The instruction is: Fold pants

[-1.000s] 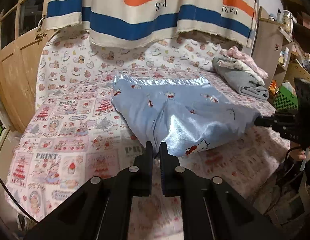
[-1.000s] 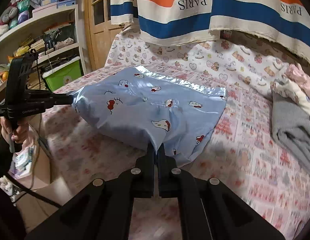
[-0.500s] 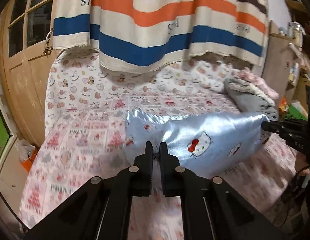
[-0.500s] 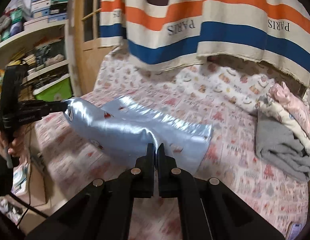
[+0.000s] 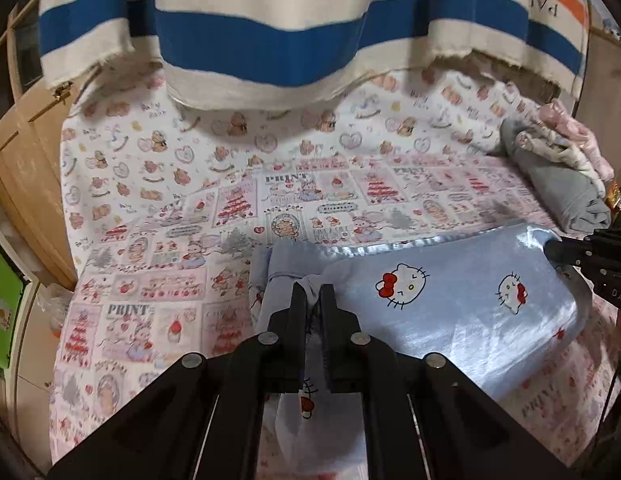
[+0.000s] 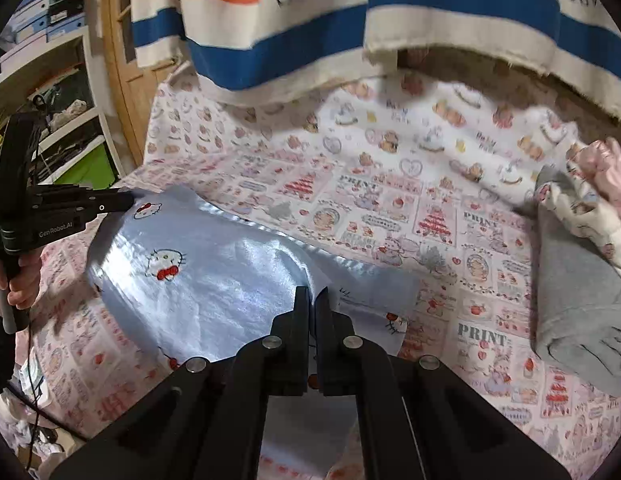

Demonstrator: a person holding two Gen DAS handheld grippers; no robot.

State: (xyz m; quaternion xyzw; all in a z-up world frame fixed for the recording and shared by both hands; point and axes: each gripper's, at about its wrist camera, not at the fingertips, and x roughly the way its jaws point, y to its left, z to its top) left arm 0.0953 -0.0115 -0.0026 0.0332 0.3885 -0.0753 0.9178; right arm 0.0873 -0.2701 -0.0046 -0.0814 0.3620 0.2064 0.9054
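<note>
My left fingers (image 5: 313, 294) and right fingers (image 6: 313, 298) are each clamped on a corner of the blue pants (image 5: 462, 300), stretched sideways between them at lower centre, sagging just above the bed (image 5: 170, 216).

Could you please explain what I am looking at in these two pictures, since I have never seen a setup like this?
There is no robot here: a person holds a two-fingered grasping tool in each hand, and each tool carries a wide-angle camera looking along its fingers. One picture comes from the left tool, the other from the right tool; each also shows the other tool off to the side. Both are shut on a pair of shiny blue pants with cartoon cats, pinching the cloth at two ends. The pants lie partly on a bed sheet printed in pink. A pile of folded clothes sits nearby, and a striped cloth hangs behind.
</note>
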